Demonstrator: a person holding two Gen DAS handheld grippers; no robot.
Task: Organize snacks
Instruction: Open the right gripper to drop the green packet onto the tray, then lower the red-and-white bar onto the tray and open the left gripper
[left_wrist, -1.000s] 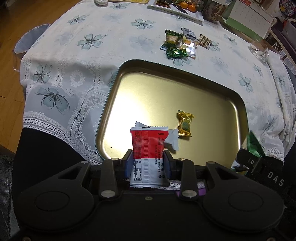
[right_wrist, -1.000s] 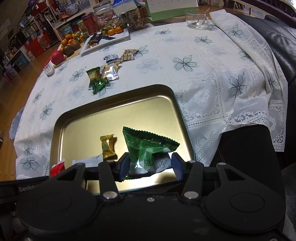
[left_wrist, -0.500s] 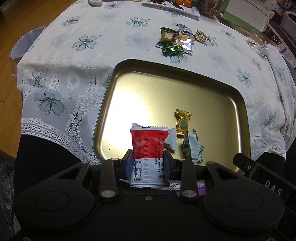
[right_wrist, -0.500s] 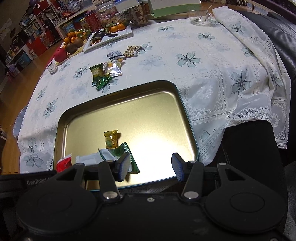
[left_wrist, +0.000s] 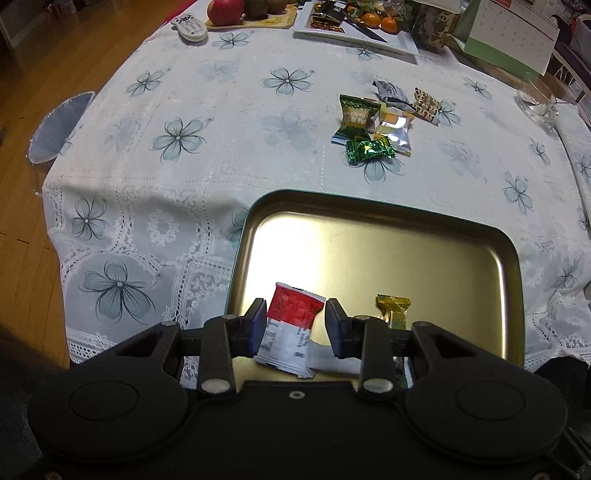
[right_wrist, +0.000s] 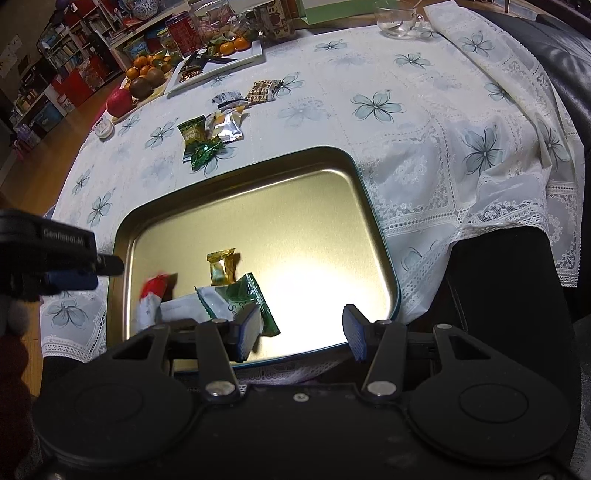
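Left gripper (left_wrist: 295, 325) pitched steeply down over gold metal tray (left_wrist: 388, 236), jaws opening, red-and-white snack packet (left_wrist: 291, 325) loose between fingers, right gripper (right_wrist: 299, 330) angled down, jaws apart and empty, green foil packet (right_wrist: 255, 295) just beyond its left finger.

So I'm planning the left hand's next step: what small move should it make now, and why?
Probably lift the left tongs clear of the tray. They are opening, and the red and white packet between them already leans loose in the tray, apart from the right pad. More snacks wait on the tablecloth beyond the tray.
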